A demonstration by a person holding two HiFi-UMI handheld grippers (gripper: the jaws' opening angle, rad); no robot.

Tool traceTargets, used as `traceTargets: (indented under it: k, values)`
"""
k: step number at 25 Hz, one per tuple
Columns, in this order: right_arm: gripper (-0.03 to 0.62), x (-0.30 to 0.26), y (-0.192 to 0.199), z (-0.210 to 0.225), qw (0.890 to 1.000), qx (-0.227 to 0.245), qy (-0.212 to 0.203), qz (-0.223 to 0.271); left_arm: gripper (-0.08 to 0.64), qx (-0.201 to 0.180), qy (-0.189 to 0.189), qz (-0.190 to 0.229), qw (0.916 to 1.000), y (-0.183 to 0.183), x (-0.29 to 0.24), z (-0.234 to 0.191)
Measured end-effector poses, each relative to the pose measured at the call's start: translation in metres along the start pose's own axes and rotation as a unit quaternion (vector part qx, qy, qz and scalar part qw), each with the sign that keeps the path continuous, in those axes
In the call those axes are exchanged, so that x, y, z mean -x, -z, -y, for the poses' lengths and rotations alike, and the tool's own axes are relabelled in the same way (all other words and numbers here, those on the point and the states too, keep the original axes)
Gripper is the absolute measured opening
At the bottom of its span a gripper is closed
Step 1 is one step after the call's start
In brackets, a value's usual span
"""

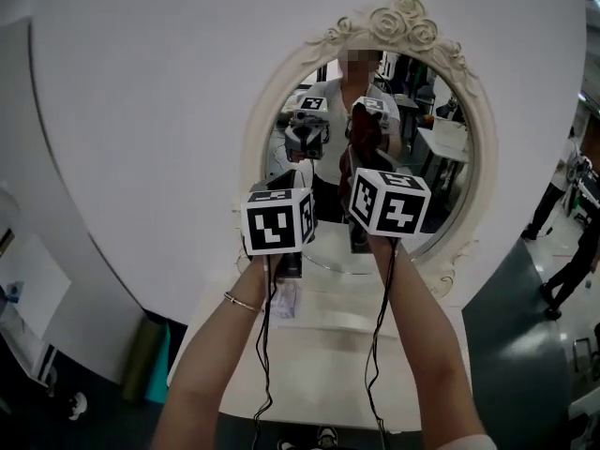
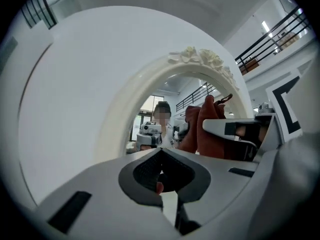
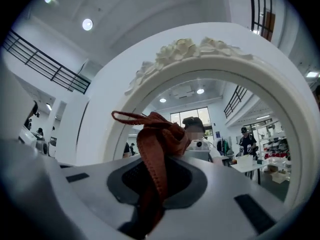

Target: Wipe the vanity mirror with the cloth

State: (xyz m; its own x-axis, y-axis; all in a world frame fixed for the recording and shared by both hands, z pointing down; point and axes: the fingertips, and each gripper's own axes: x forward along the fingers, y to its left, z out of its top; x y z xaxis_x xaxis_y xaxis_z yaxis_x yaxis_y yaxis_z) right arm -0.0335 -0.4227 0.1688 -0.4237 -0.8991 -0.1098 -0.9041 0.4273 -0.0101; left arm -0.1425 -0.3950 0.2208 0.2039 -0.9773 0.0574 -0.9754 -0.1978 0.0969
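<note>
An oval vanity mirror [image 1: 441,157] in a white carved frame with roses on top [image 1: 403,22] stands upright in front of me. My right gripper [image 1: 361,172] is shut on a bunched rust-brown cloth [image 1: 362,139], held close against the glass near its middle. In the right gripper view the cloth [image 3: 155,139] sticks up from between the jaws [image 3: 162,159], a loose loop at its left. My left gripper [image 1: 286,181] hovers just left of it, by the frame's lower left, jaws [image 2: 161,155] together with nothing held. The left gripper view shows the cloth [image 2: 210,129] to its right.
The mirror rests on a white vanity top [image 1: 319,345] with a small clear packet [image 1: 286,300] near its left side. A big round white panel [image 1: 141,111] stands behind. People [image 1: 553,204] are on the dark floor at the right. A green roll [image 1: 150,350] leans at the lower left.
</note>
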Motion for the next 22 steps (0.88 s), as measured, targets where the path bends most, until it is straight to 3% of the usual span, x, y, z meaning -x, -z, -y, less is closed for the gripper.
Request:
traceTargets:
  k: [6, 12, 17, 22]
  values:
    - [0.061, -0.043, 0.003, -0.084, 0.999, -0.001, -0.053, 0.003, 0.003, 0.008, -0.068, -0.001, 0.9977, 0.002, 0.03, -0.091]
    - [0.061, -0.064, 0.001, -0.12, 0.998, 0.0, -0.07, 0.011, 0.003, 0.017, -0.103, -0.001, 0.9945, 0.005, 0.048, -0.137]
    - [0.061, -0.061, 0.003, -0.129, 0.996, -0.012, -0.089, 0.01, 0.003, 0.019, -0.1, -0.001, 0.9948, 0.006, 0.045, -0.131]
    - [0.061, -0.028, -0.01, -0.083, 0.997, -0.009, -0.066, 0.031, 0.003, 0.015, -0.064, -0.006, 0.9978, 0.009, 0.023, -0.085]
